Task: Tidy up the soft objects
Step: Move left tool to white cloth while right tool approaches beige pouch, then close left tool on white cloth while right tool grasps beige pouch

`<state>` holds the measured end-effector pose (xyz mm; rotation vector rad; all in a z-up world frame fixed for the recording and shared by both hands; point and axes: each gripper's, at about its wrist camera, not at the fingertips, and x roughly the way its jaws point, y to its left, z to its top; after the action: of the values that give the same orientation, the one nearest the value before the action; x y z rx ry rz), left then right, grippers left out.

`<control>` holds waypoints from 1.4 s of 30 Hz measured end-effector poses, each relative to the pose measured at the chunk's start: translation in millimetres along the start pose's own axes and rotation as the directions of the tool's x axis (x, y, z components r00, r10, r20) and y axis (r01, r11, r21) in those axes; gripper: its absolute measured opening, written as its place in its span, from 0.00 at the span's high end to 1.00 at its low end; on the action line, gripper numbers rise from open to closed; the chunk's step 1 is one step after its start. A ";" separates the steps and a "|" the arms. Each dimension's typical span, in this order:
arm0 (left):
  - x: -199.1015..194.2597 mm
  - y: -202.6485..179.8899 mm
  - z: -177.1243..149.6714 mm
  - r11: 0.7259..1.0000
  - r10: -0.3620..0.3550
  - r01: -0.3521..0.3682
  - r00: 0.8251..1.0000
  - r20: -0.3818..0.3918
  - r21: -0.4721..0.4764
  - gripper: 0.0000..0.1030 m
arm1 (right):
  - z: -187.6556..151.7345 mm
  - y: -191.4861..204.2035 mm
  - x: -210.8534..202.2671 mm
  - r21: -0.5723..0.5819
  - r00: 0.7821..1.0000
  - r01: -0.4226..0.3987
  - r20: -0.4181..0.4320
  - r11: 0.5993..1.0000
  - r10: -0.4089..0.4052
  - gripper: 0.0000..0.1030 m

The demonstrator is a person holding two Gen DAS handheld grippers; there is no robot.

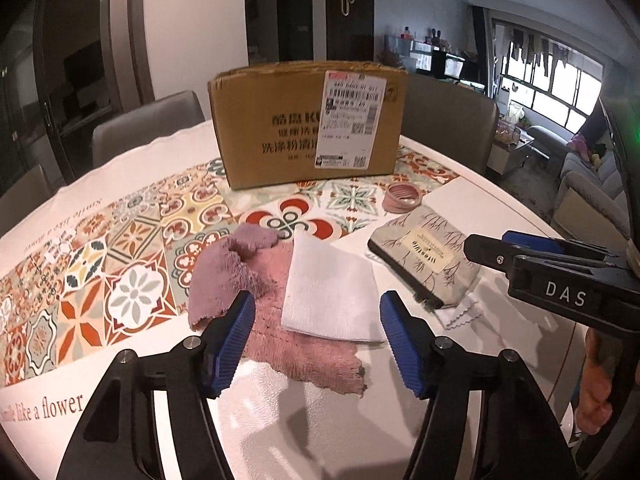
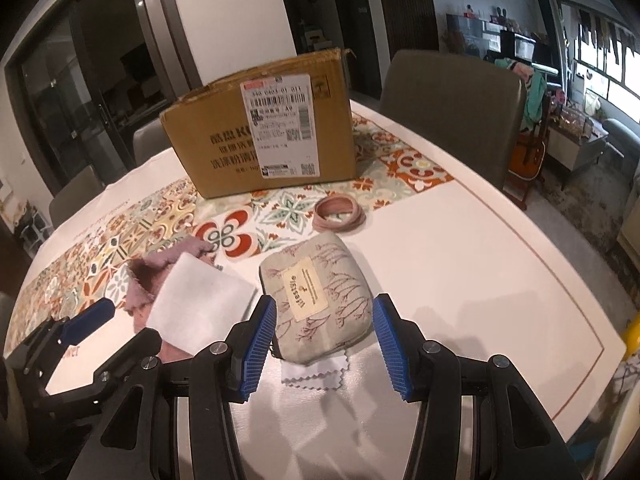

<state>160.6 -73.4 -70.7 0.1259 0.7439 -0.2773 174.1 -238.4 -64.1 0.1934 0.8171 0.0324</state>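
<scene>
Nearest the left wrist camera, the left hand-held gripper hangs over the front of the desk with its 2 blue ribbed pads spread apart and nothing pressed between them. Seen between those pads, but lying on the desk past them, are a pink fuzzy cloth with a ragged front edge and a white folded cloth resting on top of the pink one's right part.

In the right wrist view, the right hand-held gripper is likewise open, its pads standing either side of a grey fabric pouch printed with branch motifs and a label patch; the pads do not press on it. A small white swatch with zigzag edges pokes out from under the pouch's near side. From the left wrist camera the right tool enters at the right edge, held by a person's hand, its tip just above the pouch.

Just beyond the pouch, a coil of pink elastic bands lies at the edge of a patterned tile-print mat that runs across the desk.

Farther back, a brown cardboard box with a white shipping label stands upright on the mat. Behind it are 2 grey chairs, and beyond those a dim room with windows on the right.
</scene>
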 end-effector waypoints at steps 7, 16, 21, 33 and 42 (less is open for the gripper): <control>13.6 3.5 -4.4 0.999 -0.017 0.016 0.999 -0.037 -0.031 0.43 | -1.3 -5.6 14.4 0.033 1.000 0.018 -0.015 0.999 -0.017 0.50; 26.8 6.1 -7.0 0.999 -0.020 0.017 0.998 -0.068 -0.046 0.47 | -4.9 -9.6 30.2 0.053 0.999 0.037 -0.040 0.998 -0.035 0.50; 31.9 6.6 -5.6 0.998 -0.027 0.023 0.997 -0.078 -0.051 0.51 | -3.0 -10.3 34.6 0.047 0.998 0.044 -0.042 0.998 -0.042 0.50; 35.9 5.5 -3.4 0.999 -0.039 0.036 0.995 -0.089 -0.041 0.79 | -3.7 -13.0 45.8 0.046 0.997 0.029 -0.066 0.999 -0.026 0.56; 27.2 1.3 0.2 0.999 -0.046 0.045 0.997 -0.066 -0.020 0.91 | -3.0 -10.9 42.0 0.019 0.998 0.024 -0.065 1.000 -0.022 0.83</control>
<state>180.2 -77.7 -89.1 0.1008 0.8155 -0.3110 200.2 -244.3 -98.4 0.2021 0.8846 0.0092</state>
